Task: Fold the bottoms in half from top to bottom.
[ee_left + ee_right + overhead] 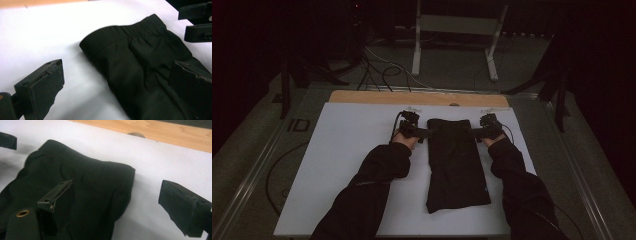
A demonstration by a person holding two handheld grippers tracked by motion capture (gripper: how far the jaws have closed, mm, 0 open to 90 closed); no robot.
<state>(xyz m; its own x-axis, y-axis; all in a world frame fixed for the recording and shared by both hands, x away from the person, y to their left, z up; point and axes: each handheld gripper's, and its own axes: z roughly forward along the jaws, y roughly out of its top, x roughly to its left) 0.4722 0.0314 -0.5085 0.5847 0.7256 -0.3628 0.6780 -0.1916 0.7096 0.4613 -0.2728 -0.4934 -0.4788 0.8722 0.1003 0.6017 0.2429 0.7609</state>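
A folded black garment (457, 165) lies lengthwise on the white board (347, 145), its elastic waistband at the far end. My left gripper (424, 132) stands open at the garment's far left corner. In the left gripper view one jaw is over bare board and the other over the cloth (140, 57), so the left gripper (117, 72) straddles the edge. At the far right corner, my right gripper (475, 132) is also open. In the right gripper view it (120, 190) has one jaw over the fabric (87, 177) and one over the board. Neither grips the cloth.
A strip of bare wooden tabletop (412, 97) runs behind the board. Beyond it, on the floor, are a white metal frame (457, 25) and loose cables (377, 70). Dark stands flank the table. The person's black sleeves (377, 175) rest on the board.
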